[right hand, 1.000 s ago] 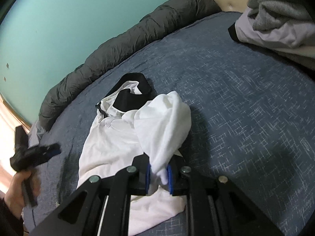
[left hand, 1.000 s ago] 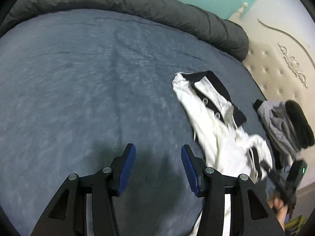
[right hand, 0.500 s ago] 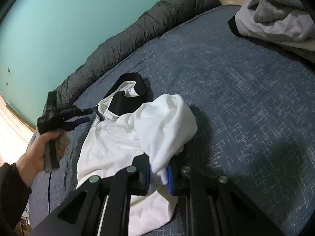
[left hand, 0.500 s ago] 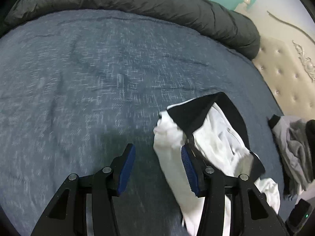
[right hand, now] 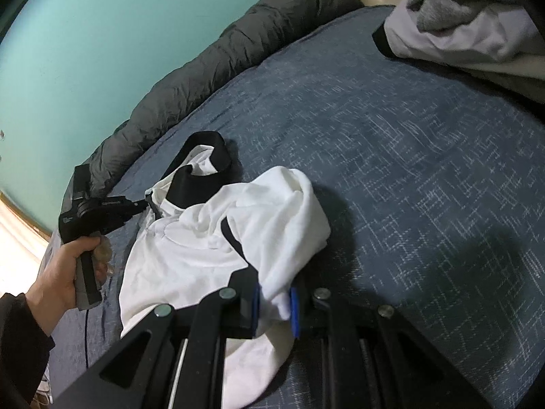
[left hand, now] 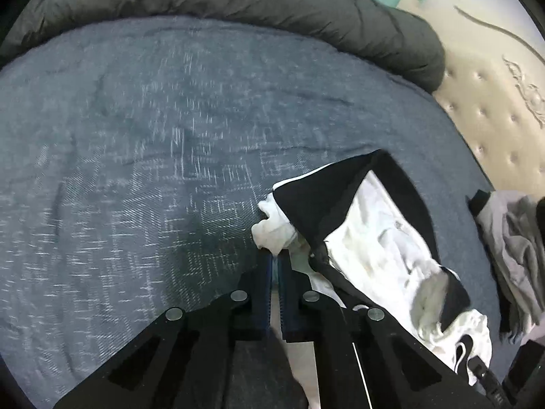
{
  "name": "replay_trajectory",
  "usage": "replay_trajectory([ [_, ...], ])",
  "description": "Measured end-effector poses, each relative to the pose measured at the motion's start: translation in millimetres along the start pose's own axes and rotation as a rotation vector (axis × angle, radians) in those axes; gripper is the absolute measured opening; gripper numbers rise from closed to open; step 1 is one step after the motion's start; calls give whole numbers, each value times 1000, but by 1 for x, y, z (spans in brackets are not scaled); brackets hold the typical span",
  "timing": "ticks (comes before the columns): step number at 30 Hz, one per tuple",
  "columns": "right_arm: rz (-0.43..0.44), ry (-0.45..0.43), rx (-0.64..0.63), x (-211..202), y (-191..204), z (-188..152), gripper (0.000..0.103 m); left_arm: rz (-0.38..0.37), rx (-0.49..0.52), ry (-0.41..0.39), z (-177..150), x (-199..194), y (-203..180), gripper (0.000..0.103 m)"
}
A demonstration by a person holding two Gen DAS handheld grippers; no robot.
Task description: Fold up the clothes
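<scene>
Since the earlier frame, the left gripper [left hand: 274,259] has crossed the bed toward the garment and drawn its jaws together; they were half apart a second ago and now stand nearly touching, pinching a bunched white fold of the white shirt [left hand: 374,238] just beside its black collar. In the right wrist view this gripper [right hand: 144,204] appears at the shirt's left side, its handle held by a bare hand [right hand: 64,272] with a dark sleeve [right hand: 20,341] at the wrist.

Right gripper [right hand: 275,303]: position unchanged, jaws narrow and clamped on a hanging white fold of the shirt [right hand: 190,259]; blue pads [right hand: 294,310] press the cloth from both sides.

Shirt: lies crumpled on the blue bedspread [left hand: 153,170], toward its near edge in the right wrist view, black collar band [right hand: 207,160] pointing toward the far side. One black-trimmed portion is lifted over the body of the garment.

Surroundings: a dark grey rolled duvet [left hand: 272,3] runs along the far edge of the bed, against a turquoise wall [right hand: 102,34]. A cream tufted headboard [left hand: 483,109] stands at the head end. A pile of grey and black clothes [right hand: 470,24] sits at the bed's head-end corner, well apart from the shirt.
</scene>
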State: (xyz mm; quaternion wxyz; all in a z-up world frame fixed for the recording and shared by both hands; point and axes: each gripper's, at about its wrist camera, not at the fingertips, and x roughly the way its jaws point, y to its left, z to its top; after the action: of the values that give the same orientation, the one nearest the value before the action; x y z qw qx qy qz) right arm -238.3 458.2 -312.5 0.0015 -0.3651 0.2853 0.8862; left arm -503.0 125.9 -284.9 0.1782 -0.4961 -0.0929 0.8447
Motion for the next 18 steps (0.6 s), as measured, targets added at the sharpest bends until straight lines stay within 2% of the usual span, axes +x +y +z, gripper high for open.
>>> replay_trajectory([
  [8,24,-22,3,-10,3,5,14,33,18,-52,1,-50,4,3],
  [18,114,-74,-87,-37,40,12,13,129,18,-169,-14,-173,30,3],
])
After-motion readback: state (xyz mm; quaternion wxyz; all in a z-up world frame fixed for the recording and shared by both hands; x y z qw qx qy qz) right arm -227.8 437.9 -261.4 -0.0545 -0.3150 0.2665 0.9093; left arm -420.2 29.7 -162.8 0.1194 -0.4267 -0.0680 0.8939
